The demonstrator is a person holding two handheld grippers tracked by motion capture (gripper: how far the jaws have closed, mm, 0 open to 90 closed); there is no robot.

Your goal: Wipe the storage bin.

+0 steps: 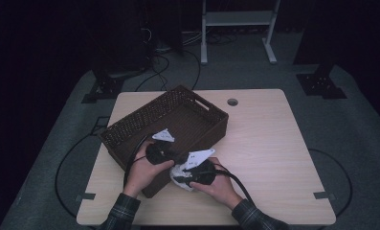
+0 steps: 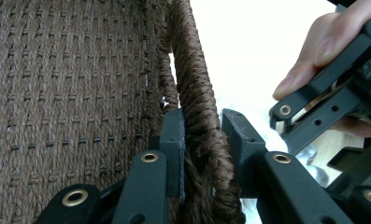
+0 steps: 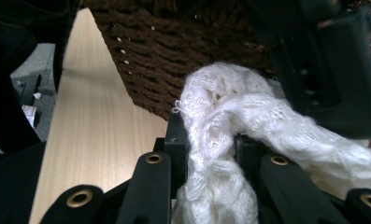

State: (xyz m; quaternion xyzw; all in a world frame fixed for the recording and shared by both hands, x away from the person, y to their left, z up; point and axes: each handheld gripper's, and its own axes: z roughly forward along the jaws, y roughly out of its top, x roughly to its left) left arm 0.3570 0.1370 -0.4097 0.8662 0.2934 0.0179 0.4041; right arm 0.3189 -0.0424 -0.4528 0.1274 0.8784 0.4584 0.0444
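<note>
A brown wicker basket [image 1: 130, 122] lies at an angle on the left half of the pale wooden table [image 1: 264, 143]. My left gripper [image 1: 174, 156] stands at its near corner. In the left gripper view its jaws straddle the braided rim [image 2: 199, 93], so my left gripper [image 2: 204, 126] is shut on it from both sides. Just outside that corner, my right gripper [image 1: 180, 176] is shut on a white knitted cloth [image 1: 180, 170]. In the right gripper view the cloth [image 3: 230, 107] bunches up between the jaws of my right gripper [image 3: 211, 140], against the basket's outer wall [image 3: 174, 46].
The table has a round cable hole [image 1: 232, 102] near its far edge, and bare wood to the right of the basket. Cables trail over the grey floor [image 1: 178, 62]. A white frame [image 1: 238, 28] and dark stands are behind the table.
</note>
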